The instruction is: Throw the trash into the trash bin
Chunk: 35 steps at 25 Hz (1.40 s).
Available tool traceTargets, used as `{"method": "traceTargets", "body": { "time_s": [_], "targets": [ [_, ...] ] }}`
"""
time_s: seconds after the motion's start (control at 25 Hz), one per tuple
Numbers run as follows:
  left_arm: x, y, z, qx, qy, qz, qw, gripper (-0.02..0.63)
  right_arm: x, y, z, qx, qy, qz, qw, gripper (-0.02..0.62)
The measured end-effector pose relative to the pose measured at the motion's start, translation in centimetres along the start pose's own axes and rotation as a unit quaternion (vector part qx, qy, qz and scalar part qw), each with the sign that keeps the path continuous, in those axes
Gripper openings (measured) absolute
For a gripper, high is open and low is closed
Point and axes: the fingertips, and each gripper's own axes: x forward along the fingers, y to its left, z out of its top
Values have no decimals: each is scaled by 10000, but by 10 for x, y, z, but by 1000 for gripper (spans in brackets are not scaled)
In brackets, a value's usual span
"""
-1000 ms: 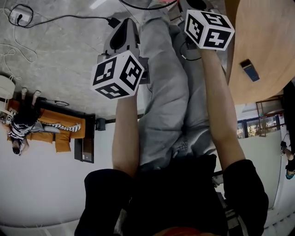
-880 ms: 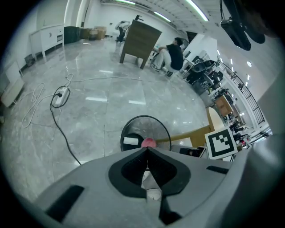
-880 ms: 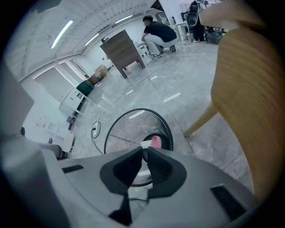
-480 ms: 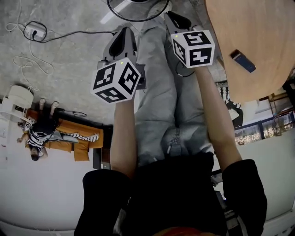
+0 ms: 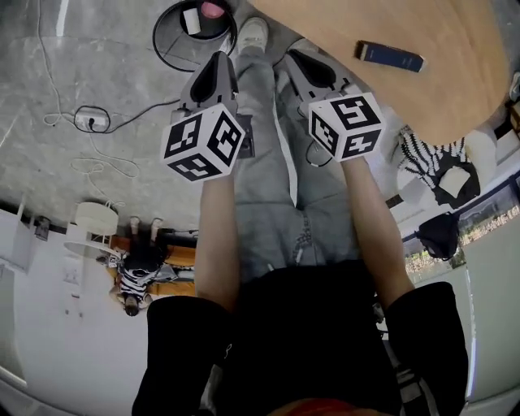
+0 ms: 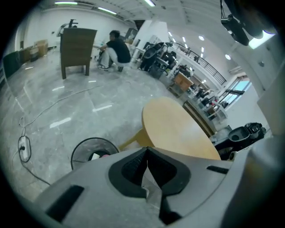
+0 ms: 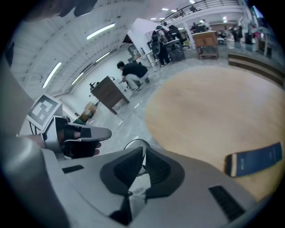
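Two bare forearms are reaching out from black sleeves over grey trousers (image 5: pixel 276 162), each hand carrying a gripper that is pointing steeply down at the floor. Both are riding side by side with a gap between them, their marker cubes facing up. Jaws of the left gripper (image 5: pixel 219 58) are pressing together at the tips, and its own view is showing no object pinched there. Jaws of the right gripper (image 5: pixel 295 57) are likewise clamping shut on nothing that can be made out. Just past the jaw tips a pale shoe (image 5: pixel 253 32) is standing on the grey stone floor. Beyond the left gripper the black wire trash bin (image 5: pixel 172 36) is sitting on the floor just beside the table's edge, already holding a white scrap (image 5: pixel 192 19) and a pink lump (image 5: pixel 213 9). Ahead of the right gripper a round wooden table (image 5: pixel 439 89) is bearing a flat dark blue box (image 5: pixel 392 55). Off to the left a cable with a plug strip (image 5: pixel 89 119) is trailing across the floor. Far back, a person is crouching beside a brown cabinet (image 6: pixel 78 49).
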Motion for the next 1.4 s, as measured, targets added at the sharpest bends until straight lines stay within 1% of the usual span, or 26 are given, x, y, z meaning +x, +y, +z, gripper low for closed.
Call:
{"method": "traceTargets", "body": {
  "time_s": [0.08, 0.2, 0.36, 0.48, 0.52, 0.56, 0.6, 0.64, 0.72, 0.84, 0.92, 1.04, 1.24, 1.32, 1.4],
  "targets": [
    [4, -24, 1, 241, 96, -137, 9996, 9, -24, -22, 0, 324, -203, -264, 9989, 15],
    [10, -59, -1, 616, 258, -355, 9971, 9, -58, -54, -5, 890, -492, -645, 9927, 15],
    [20, -101, -11, 1105, 485, -622, 9907, 9, -92, -92, -23, 1451, -764, -1095, 9804, 17],
    [26, -127, -18, 1432, 629, -792, 9845, 9, -111, -115, -35, 1899, -951, -1403, 9671, 25],
    [28, -135, -21, 1516, 677, -831, 9826, 9, -115, -121, -40, 2069, -982, -1445, 9626, 65],
    [30, -142, -24, 1595, 723, -864, 9807, 9, -118, -126, -44, 2261, -1010, -1448, 9580, 147],
    [32, -149, -27, 1674, 765, -893, 9788, 9, -120, -130, -48, 2466, -1045, -1431, 9528, 188],
    [34, -155, -28, 1752, 806, -920, 9769, 9, -121, -135, -51, 2669, -1091, -1417, 9470, 216],
    [37, -167, -32, 1902, 884, -973, 9729, 9, -123, -144, -55, 3074, -1202, -1427, 9331, 225],
    [42, -182, -35, 2109, 1002, -1046, 9667, 9, -126, -161, -59, 3725, -1362, -1469, 9062, 232],
    [46, -189, -36, 2210, 1076, -1075, 9633, 9, -126, -170, -59, 4060, -1425, -1535, 8895, 232],
    [53, -197, -37, 2337, 1186, -1105, 9587, 9, -127, -184, -60, 4438, -1486, -1697, 8673, 238],
    [69, -212, -38, 2541, 1398, -1181, 9497, 9, -127, -204, -61, 5090, -1507, -1956, 8246, 255],
    [75, -219, -38, 2620, 1467, -1223, 9460, 9, -124, -209, -55, 5292, -1548, -1991, 8102, 255],
    [80, -224, -36, 2695, 1531, -1265, 9423, 9, -120, -213, -50, 5425, -1552, -2046, 7999, 255]
  ]
}}
